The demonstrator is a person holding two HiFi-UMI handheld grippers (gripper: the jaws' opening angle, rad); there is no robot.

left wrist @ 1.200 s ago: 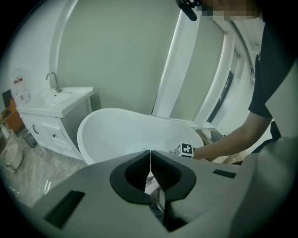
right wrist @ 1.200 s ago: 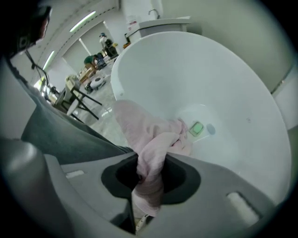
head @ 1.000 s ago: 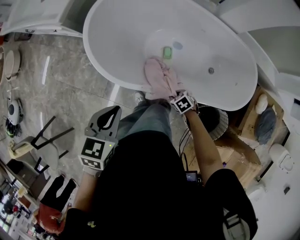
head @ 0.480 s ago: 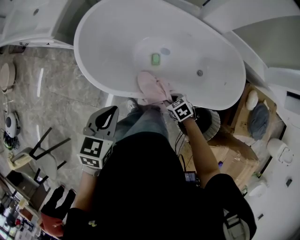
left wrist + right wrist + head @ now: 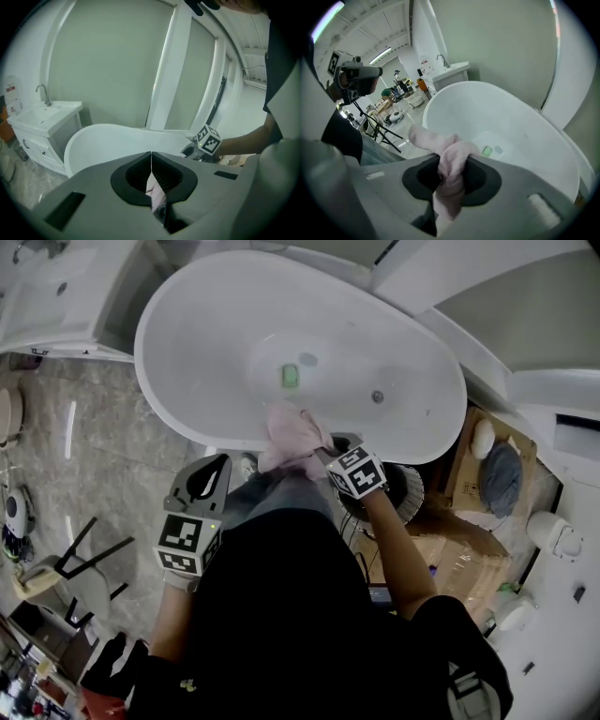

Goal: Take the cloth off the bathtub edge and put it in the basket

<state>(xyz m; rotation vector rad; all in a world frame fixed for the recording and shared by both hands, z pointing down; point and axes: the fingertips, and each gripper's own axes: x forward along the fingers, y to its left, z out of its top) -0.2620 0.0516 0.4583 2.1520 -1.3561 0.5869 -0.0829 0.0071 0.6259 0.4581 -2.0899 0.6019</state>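
Right gripper view shows the right gripper (image 5: 453, 165) with its jaws clamped on the cloth (image 5: 436, 139), a soft, pale pink fabric bunched into thick folds. One rolled end pokes out to the left above the jaws and the rest hangs down between them. From the head view, the cloth (image 5: 292, 435) sits over the near rim of the white bathtub (image 5: 187, 324), just beside the dark round basket (image 5: 410, 495). The left gripper (image 5: 217, 465) has its jaws closed tip to tip.
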